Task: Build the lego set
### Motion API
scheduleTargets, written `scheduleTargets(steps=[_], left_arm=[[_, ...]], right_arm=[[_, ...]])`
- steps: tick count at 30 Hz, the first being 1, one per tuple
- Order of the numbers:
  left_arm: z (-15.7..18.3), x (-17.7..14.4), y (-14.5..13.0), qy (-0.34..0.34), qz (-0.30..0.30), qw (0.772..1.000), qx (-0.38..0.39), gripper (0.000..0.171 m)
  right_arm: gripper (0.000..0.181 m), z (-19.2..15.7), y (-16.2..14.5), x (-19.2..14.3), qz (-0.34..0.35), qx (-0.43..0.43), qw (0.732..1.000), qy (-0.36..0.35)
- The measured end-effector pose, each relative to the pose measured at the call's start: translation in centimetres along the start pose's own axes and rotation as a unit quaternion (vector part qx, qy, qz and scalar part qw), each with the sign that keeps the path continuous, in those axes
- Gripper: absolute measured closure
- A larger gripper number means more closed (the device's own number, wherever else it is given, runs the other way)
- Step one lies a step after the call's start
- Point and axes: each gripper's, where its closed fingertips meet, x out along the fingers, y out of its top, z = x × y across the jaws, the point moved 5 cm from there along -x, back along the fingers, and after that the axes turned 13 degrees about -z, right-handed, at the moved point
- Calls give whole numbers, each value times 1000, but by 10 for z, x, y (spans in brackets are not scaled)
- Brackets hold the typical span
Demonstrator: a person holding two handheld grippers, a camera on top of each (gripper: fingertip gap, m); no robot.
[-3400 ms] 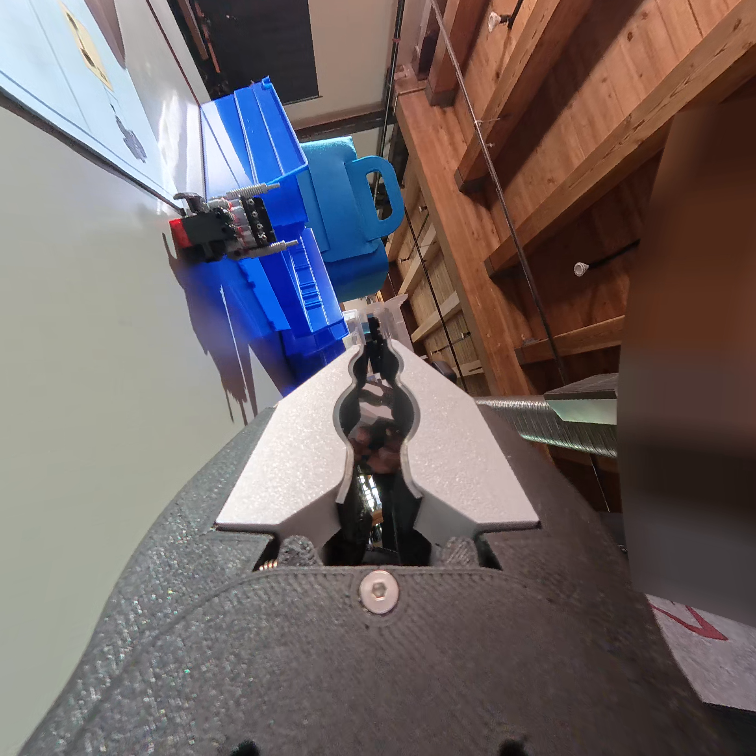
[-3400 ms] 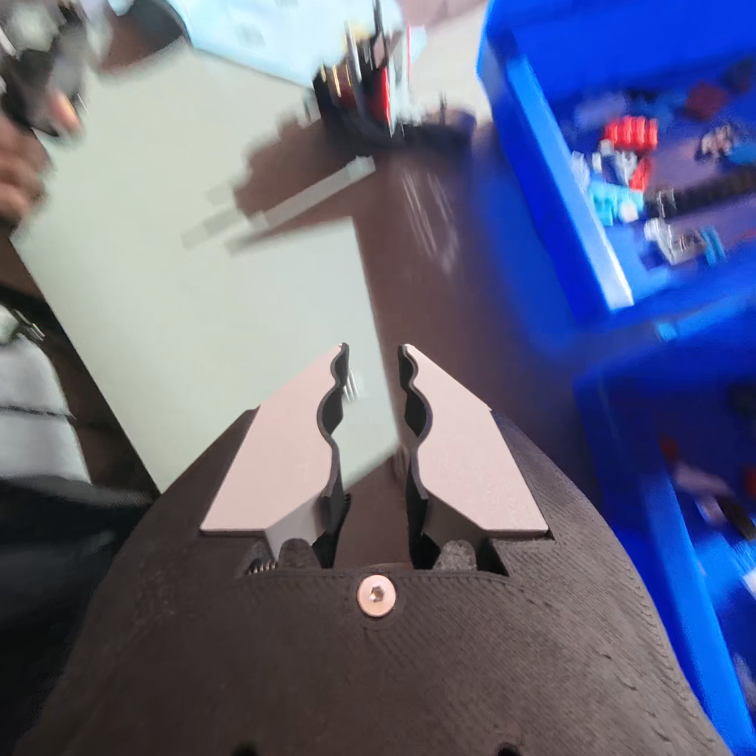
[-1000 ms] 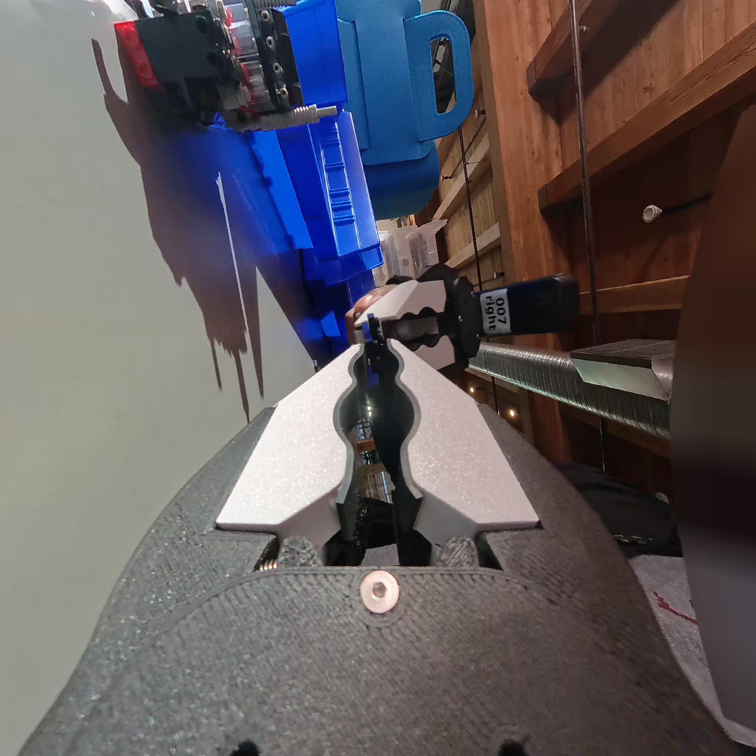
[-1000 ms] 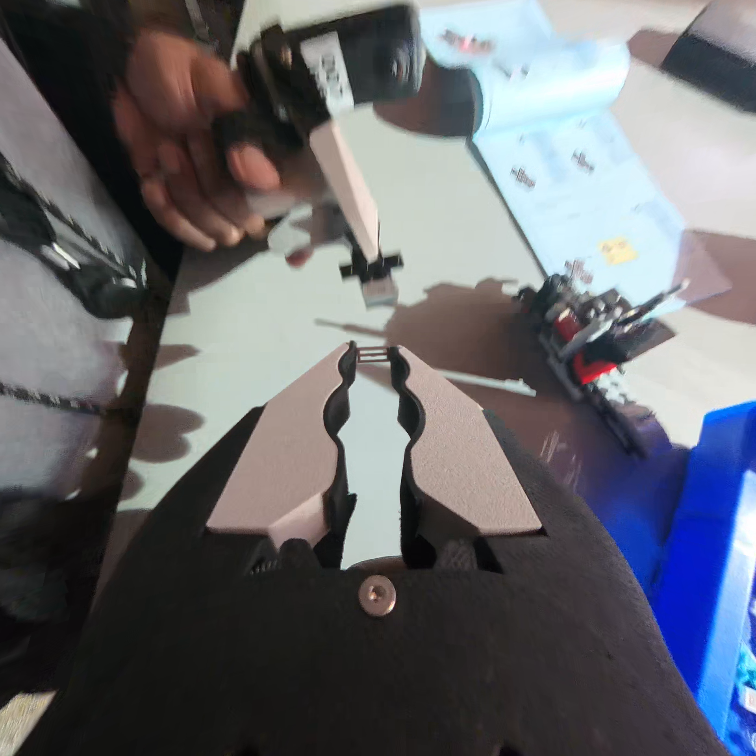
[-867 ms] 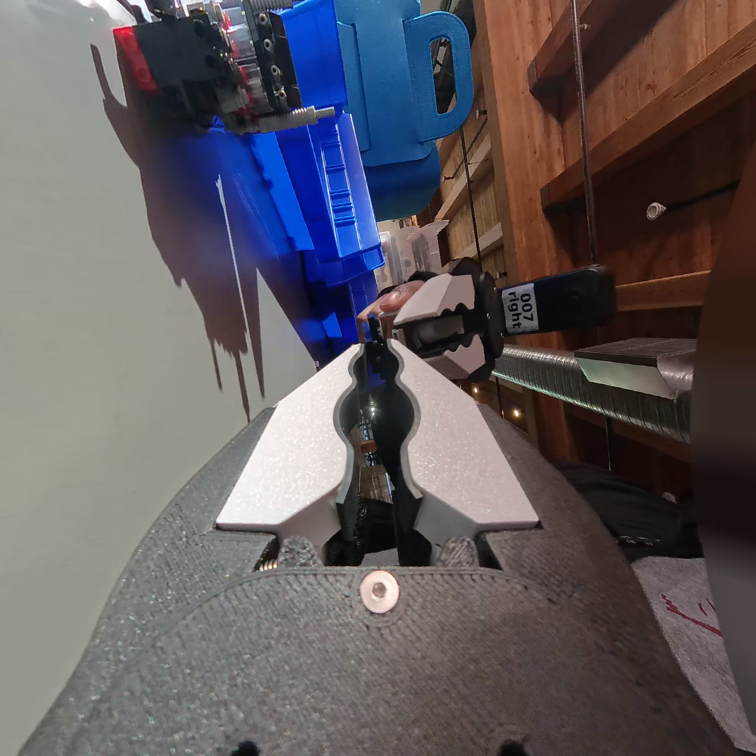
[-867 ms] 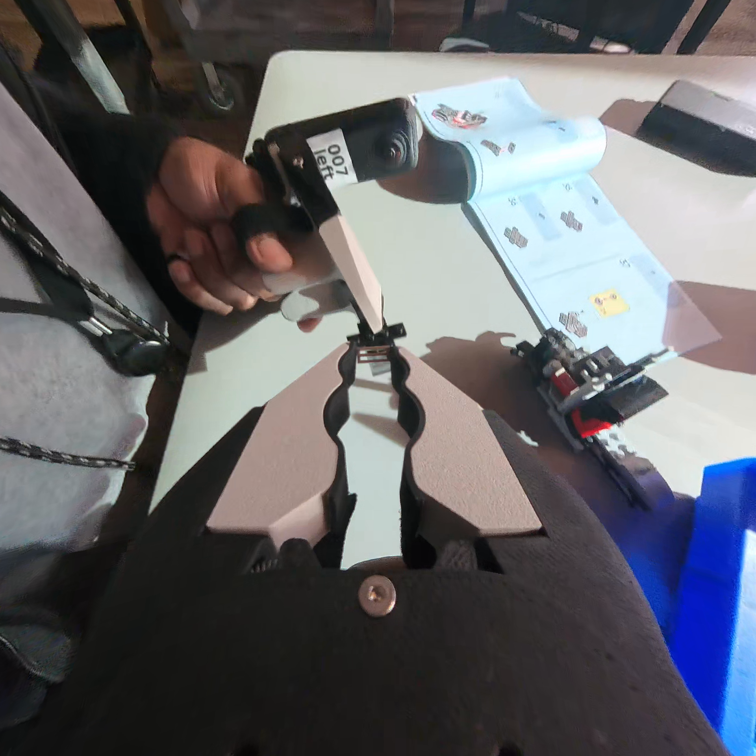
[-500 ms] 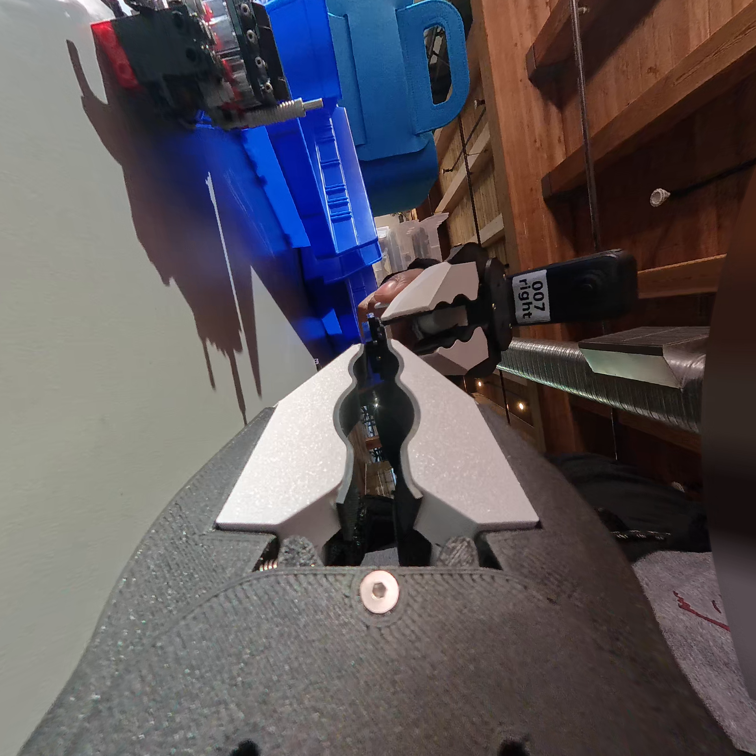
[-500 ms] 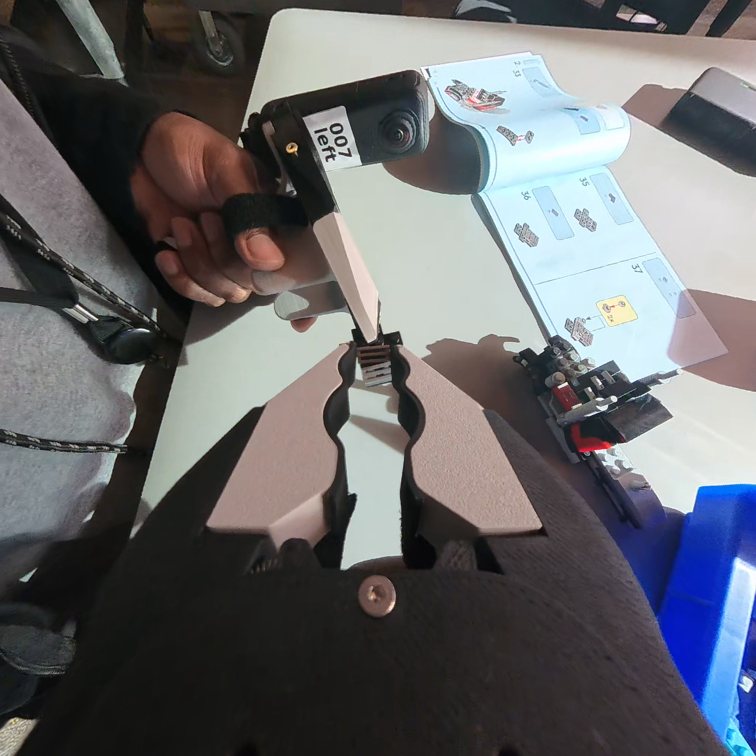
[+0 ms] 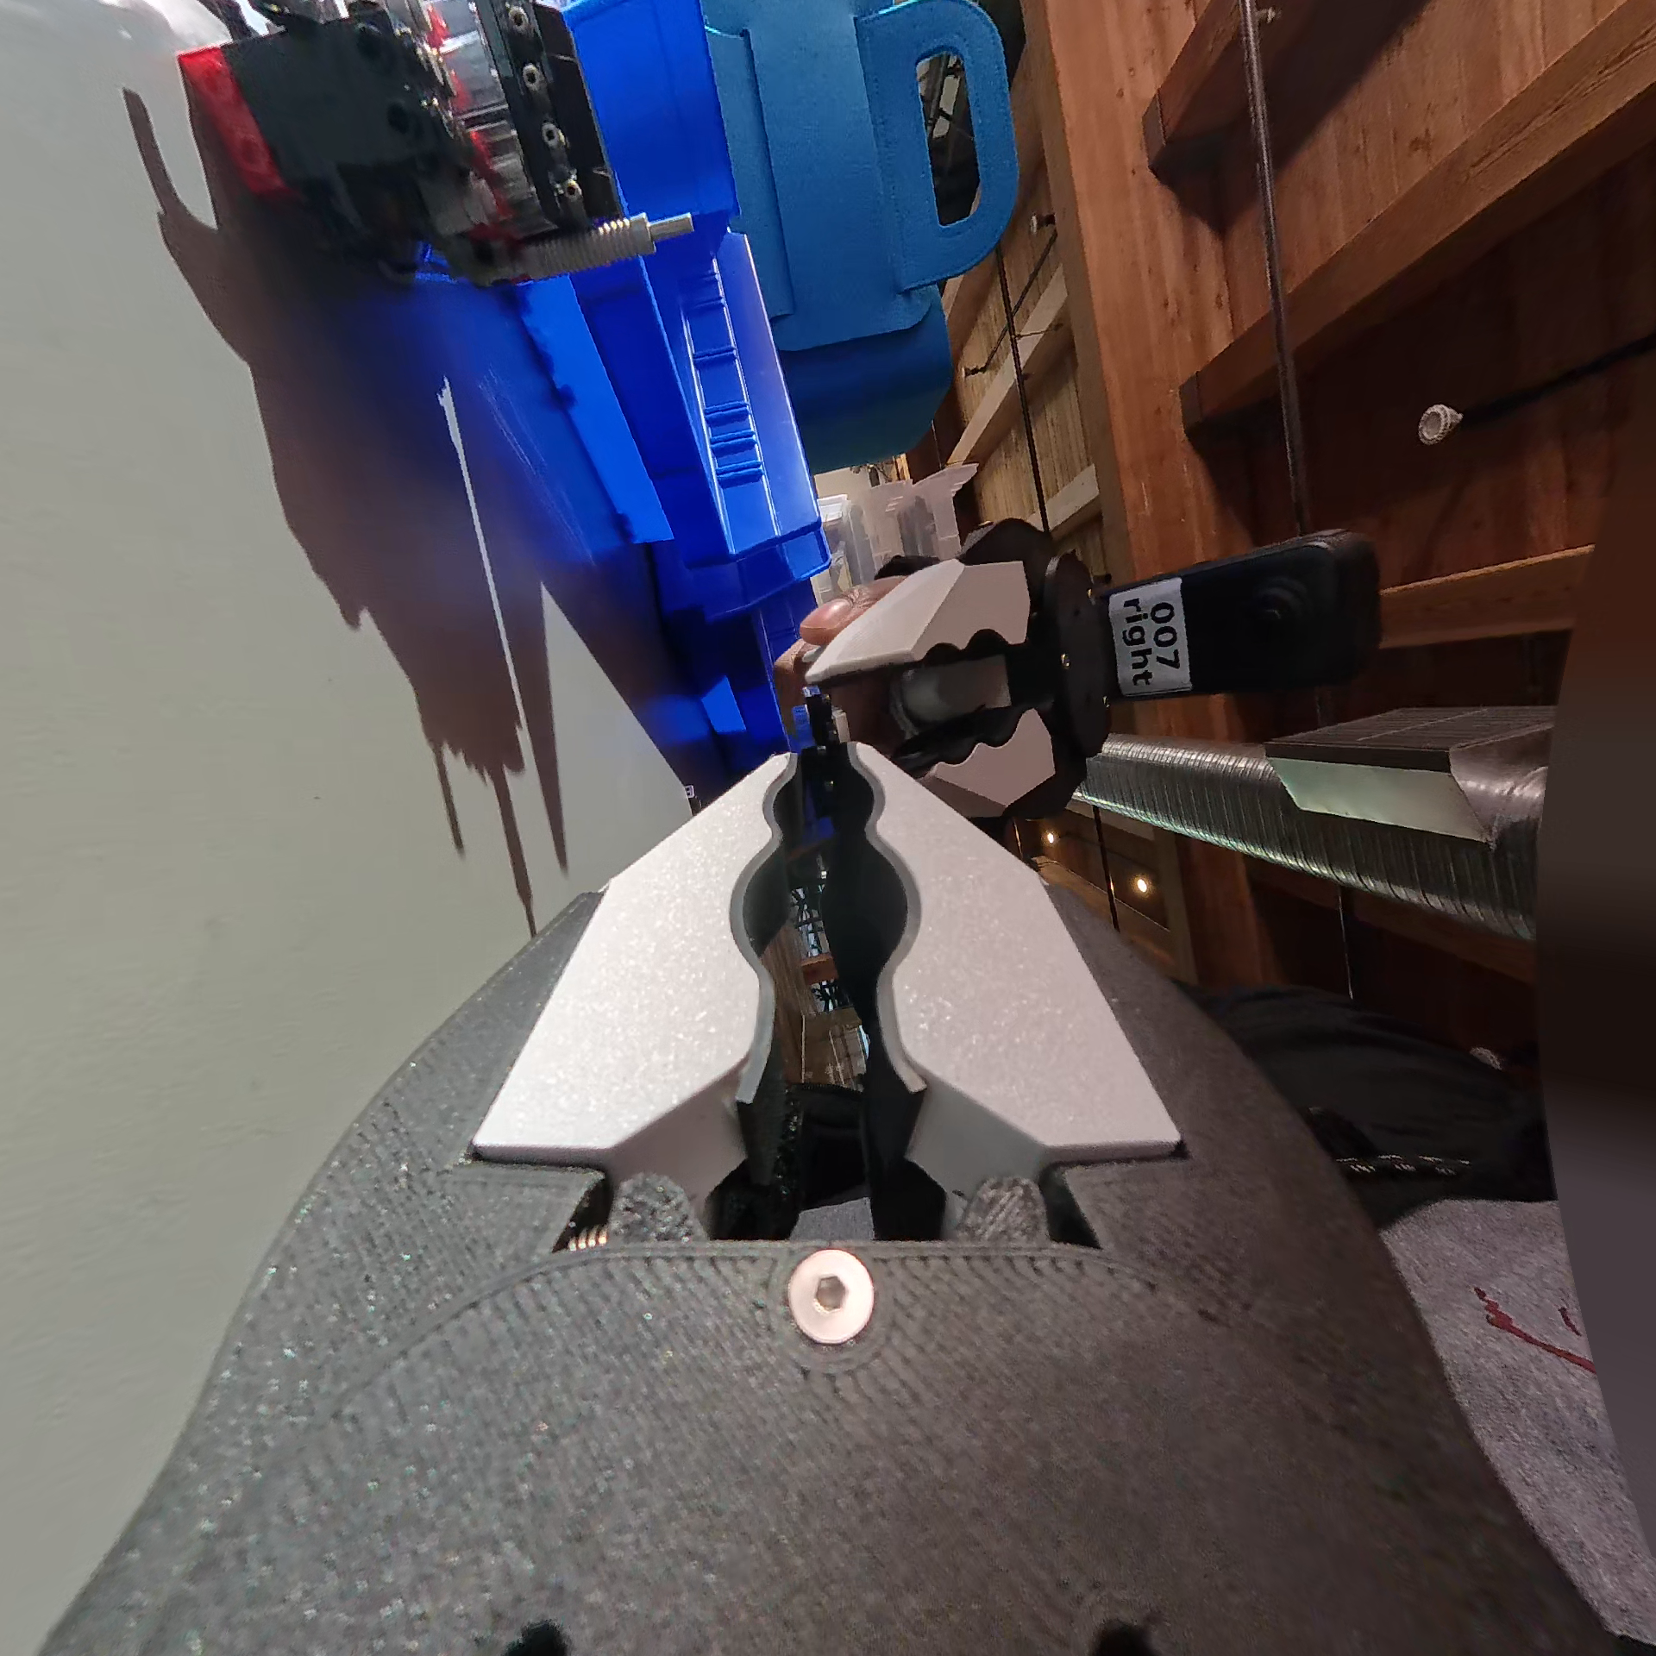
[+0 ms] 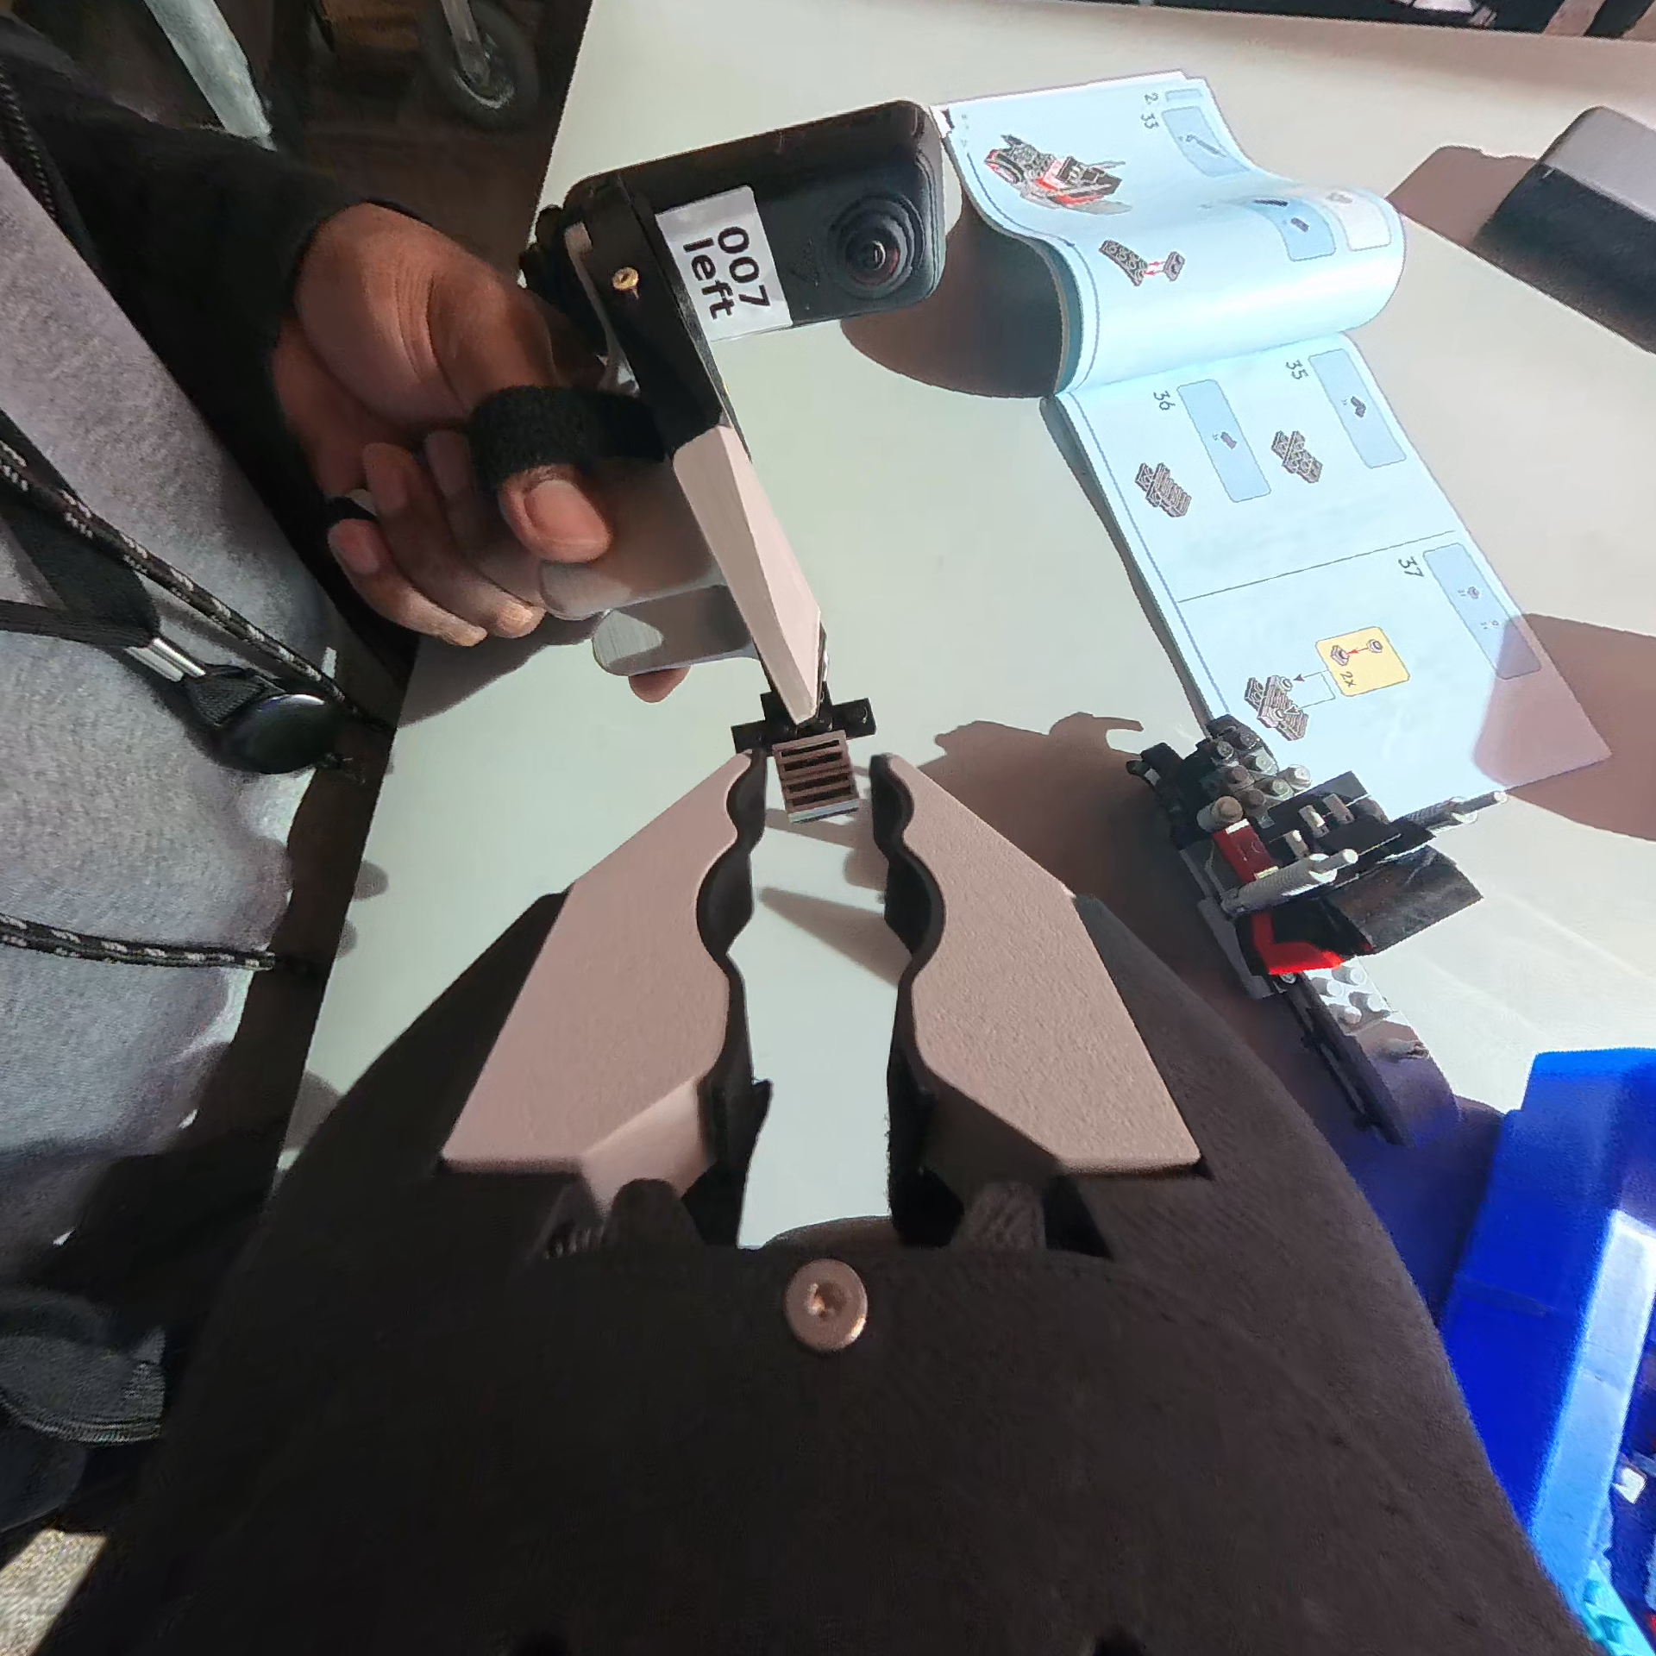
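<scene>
left gripper (image 10: 811,708) clamped on a black lego piece (image 10: 800,721) carrying a grey grille tile (image 10: 817,772); right gripper (image 10: 817,780) parted, flanking the tile.

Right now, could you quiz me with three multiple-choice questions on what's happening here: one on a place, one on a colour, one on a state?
1. Where is the half-built model?
A. on the table, by the open booklet
B. inside the bin
C. in a hand

2. The bin is:
A. green
B. blue
C. white

3. The right gripper is:
A. shut on the grille piece
B. open around it
C. out of view

Answers: A, it sits at the booklet's lower corner; B, its wall is bright blue; B, gaps show on both sides while the left gripper holds the piece.
</scene>
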Motion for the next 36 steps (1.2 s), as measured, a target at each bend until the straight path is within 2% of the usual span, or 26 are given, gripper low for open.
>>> scheduleTargets(steps=[4, 7, 9, 12, 14, 19, 23, 28, 32, 36], left_arm=[[1, -1, 0, -3, 2, 1000, 1, 164], [2, -2, 0, -9, 6, 1000, 5, 164], [4, -2, 0, -17, 6, 1000, 8, 164], [7, -1, -2, -29, -4, 999, 17, 164], [9, 1, -3, -30, -12, 999, 26, 163], [13, 4, -8, -30, -28, 998, 49, 163], [16, 5, -10, -29, -33, 997, 62, 163], [18, 7, -12, -24, -39, 996, 76, 163], [20, 7, -13, -26, -41, 995, 88, 163], [26, 7, -16, -29, -45, 992, 115, 163]], right_arm=[[146, 2, -3, -4, 17, 48, 999, 5], [143, 5, -15, -6, 50, 176, 982, 34], [139, 2, -21, -10, 94, 269, 956, 73], [138, -1, -22, -18, 196, 393, 888, 136], [138, -2, -25, -18, 233, 444, 852, 153], [138, -11, -28, -7, 253, 490, 812, 193], [142, -17, -23, -2, 260, 489, 802, 222], [150, -20, -21, -1, 259, 481, 803, 236], [167, -22, -20, -3, 269, 469, 804, 248], [169, -27, -18, -7, 277, 451, 810, 253]])
